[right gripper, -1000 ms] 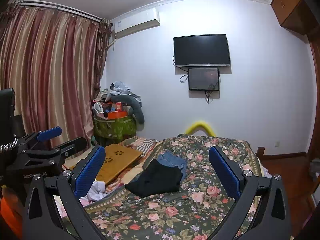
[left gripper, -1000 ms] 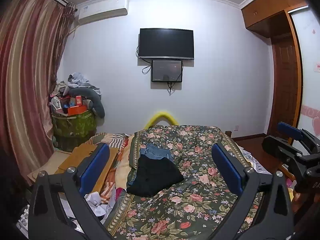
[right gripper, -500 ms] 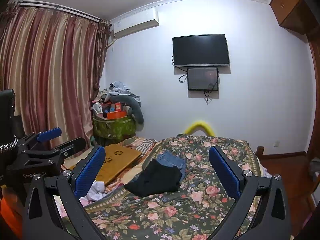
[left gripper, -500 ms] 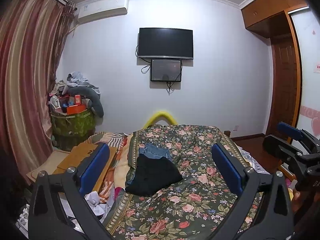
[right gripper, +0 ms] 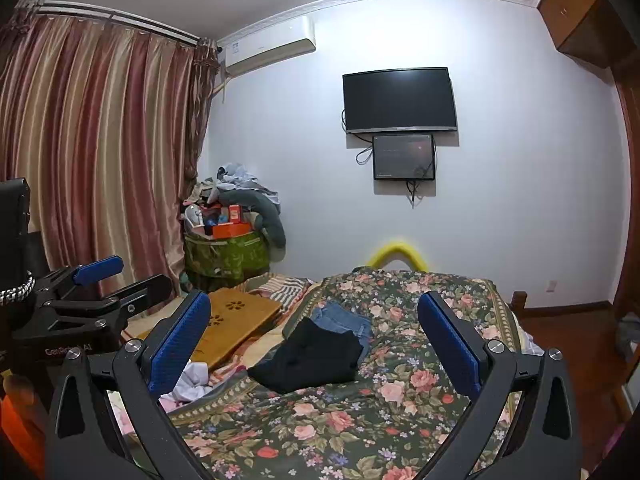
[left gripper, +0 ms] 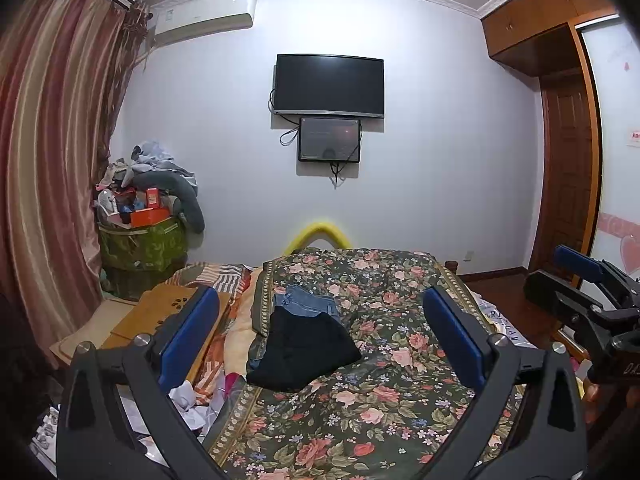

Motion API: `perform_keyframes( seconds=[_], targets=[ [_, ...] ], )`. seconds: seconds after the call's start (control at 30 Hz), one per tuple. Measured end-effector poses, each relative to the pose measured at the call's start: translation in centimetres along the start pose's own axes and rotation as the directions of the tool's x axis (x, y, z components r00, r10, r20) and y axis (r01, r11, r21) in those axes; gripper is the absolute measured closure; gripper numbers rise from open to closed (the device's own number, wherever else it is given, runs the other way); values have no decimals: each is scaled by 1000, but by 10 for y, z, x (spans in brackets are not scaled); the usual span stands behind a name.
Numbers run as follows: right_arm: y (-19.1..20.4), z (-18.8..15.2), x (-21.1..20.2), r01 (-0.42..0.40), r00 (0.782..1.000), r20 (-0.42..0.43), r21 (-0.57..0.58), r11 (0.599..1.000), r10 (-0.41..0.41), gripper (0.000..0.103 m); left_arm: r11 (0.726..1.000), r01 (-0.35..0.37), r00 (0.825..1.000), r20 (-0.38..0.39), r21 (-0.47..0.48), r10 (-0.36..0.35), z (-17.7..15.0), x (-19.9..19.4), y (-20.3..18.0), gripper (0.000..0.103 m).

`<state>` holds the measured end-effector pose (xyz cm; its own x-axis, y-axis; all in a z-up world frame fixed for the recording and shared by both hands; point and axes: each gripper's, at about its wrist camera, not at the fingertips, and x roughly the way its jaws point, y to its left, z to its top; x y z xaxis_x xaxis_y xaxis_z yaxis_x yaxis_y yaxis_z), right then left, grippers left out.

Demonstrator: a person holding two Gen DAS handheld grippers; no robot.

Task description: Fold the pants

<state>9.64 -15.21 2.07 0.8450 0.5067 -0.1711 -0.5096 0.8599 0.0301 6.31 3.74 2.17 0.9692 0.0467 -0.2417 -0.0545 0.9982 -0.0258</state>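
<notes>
Left gripper (left gripper: 320,332) and right gripper (right gripper: 314,328) both held above the near end of the floral bedspread (left gripper: 384,360), jaws spread wide, nothing between the blue pads. Black pants (left gripper: 304,350) lie ahead of both grippers — a folded heap on the bedspread, well apart from the fingertips, overlapping the blue jeans (left gripper: 306,304) just beyond. Wooden board (right gripper: 236,320) sits ahead-left of the right gripper.

Black pants (left gripper: 302,350) matt cloth; jeans (left gripper: 306,305) denim; floral bedspread (left gripper: 384,384) woven cloth; lap desk (right gripper: 236,322) smooth wood.
</notes>
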Motion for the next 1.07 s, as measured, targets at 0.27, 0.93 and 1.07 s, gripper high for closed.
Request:
perform_keyframes(
  seconds=[0.27, 0.93, 1.07],
  targets=[
    [-3, 0, -1, 2, 1000, -4, 7, 1000, -2, 0, 1000, 6, 1000, -4, -3, -6, 0, 1, 0, 0],
    [-4, -1, 2, 10, 1000, -13, 12, 1000, -10, 0, 999, 38, 999, -20, 21, -37, -4, 7, -8, 0],
    [-3, -1, 2, 11, 1000, -16, 10, 1000, -11, 0, 999, 40, 999, -19, 10, -40, -4, 6, -4, 0]
  ],
)
